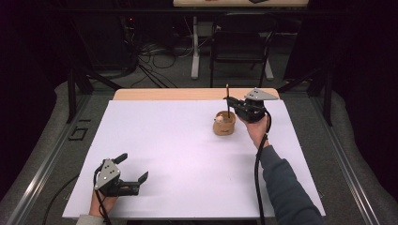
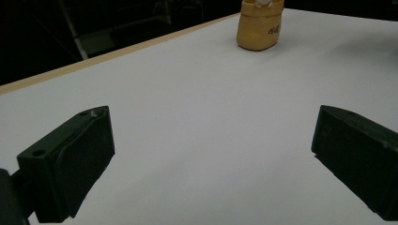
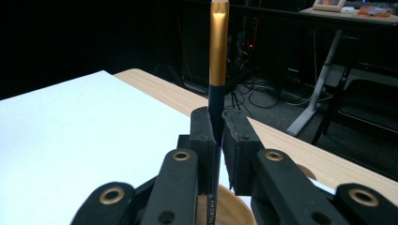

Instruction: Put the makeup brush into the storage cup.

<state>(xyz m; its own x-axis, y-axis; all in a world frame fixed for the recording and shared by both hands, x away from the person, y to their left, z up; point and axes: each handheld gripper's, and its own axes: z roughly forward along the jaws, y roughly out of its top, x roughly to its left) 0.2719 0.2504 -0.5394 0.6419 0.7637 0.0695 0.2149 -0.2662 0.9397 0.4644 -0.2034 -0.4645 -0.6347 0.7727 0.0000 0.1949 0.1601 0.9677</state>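
A lab — floor cables (image 1: 155,51), desk legs (image 1: 195,47), dark surrounds.

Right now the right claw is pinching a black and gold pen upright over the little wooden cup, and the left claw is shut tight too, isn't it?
Not quite. The left claw is open, its jaws wide apart over the white sheet, as the left gripper view shows. The rest holds: the right claw pinches the black and gold pen upright over the wooden cup.

Dim room, bright white tabletop, soft focus.
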